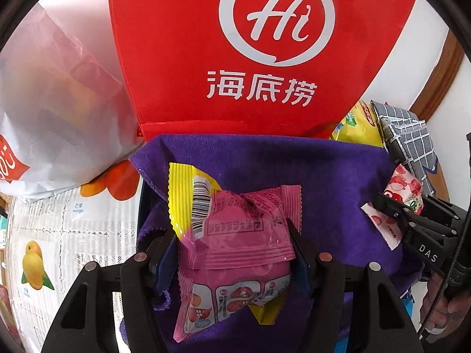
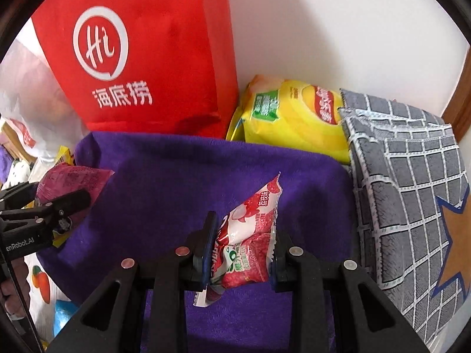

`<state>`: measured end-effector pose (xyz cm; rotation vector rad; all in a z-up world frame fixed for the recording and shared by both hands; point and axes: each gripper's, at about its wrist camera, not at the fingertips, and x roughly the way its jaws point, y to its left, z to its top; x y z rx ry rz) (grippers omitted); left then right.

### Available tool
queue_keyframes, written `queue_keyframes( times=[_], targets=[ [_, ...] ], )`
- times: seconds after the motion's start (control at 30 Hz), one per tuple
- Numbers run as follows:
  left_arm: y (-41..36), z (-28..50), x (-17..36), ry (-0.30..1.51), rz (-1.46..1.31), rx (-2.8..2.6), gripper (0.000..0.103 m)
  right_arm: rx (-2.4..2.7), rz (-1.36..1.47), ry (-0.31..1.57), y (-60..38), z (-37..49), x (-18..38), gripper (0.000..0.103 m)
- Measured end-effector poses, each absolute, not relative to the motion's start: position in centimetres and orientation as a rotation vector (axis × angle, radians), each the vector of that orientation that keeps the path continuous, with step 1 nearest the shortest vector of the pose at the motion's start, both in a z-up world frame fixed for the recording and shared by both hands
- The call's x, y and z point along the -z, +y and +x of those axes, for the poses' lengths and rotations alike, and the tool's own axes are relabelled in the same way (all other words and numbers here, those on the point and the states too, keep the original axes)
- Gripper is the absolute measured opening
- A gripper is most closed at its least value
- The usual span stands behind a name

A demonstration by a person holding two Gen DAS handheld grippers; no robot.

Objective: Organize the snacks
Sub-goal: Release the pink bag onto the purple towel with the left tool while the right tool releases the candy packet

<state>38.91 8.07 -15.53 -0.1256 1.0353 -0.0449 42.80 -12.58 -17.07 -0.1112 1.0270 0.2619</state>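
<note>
Far left, beyond the left tongs (image 1: 235,253), a white plastic bag (image 1: 59,111) slumps on a tabletop (image 1: 73,235) covered with a fruit-print sheet. Straight ahead of both tongs stands a big red bag (image 1: 188,58) with a white "Hi" logo, upright against the pale wall (image 2: 338,29).

The left tongs are clamped on a pink snack packet (image 1: 235,235) with a yellow end and a barcode; both pads press its sides, and it hangs over the purple cloth (image 1: 323,176) spread beneath the two tongs. Whether the packet touches the cloth, I can't tell.

Moving right, the right tongs (image 2: 243,247) are clenched on a small red-and-white lychee candy packet (image 2: 250,235), pinched at its lower half, its top corner sticking up and away from the tongs. It, too, is above the purple cloth.

Past those tongs, at the cloth's far right corner, lies a yellow chip bag (image 2: 294,117) beside the red bag. Right of the tongs, a folded grey towel (image 2: 412,191) with a white grid leans against the chip bag.
</note>
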Motion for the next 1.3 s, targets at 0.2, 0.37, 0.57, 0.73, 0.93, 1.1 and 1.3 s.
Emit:
queue_keyframes(
  times=[0.2,0.37,0.57,0.73,0.93,1.1,1.3],
  targets=[
    [7.7,39.1,16.0,1.055,-0.125,0.054,0.065,-0.264,-0.137,1.063,-12.2,43.1,18.5,0.03],
    [7.5,39.3,16.3,1.067,-0.122,0.054,0.065,-0.263,-0.153,1.06,-11.7,43.1,19.0,0.032],
    [7.5,39.3,16.4,1.082,-0.122,0.058,0.066,-0.276,-0.122,1.065,-11.9,43.0,19.0,0.033],
    [7.2,39.3,16.1,1.083,-0.138,0.093,0.074,-0.302,-0.122,1.039,-12.4,42.5,17.6,0.047],
    [7.1,38.9,14.6,1.058,-0.151,0.113,0.087,-0.32,-0.096,0.984,-12.5,41.6,15.6,0.073],
    [7.2,38.5,13.7,1.04,-0.141,0.09,0.087,-0.314,-0.098,0.951,-12.4,40.6,13.6,0.076],
    [7.2,37.2,11.2,0.968,-0.134,0.139,0.087,-0.268,-0.092,0.886,-12.5,38.2,10.5,0.081]
  ],
)
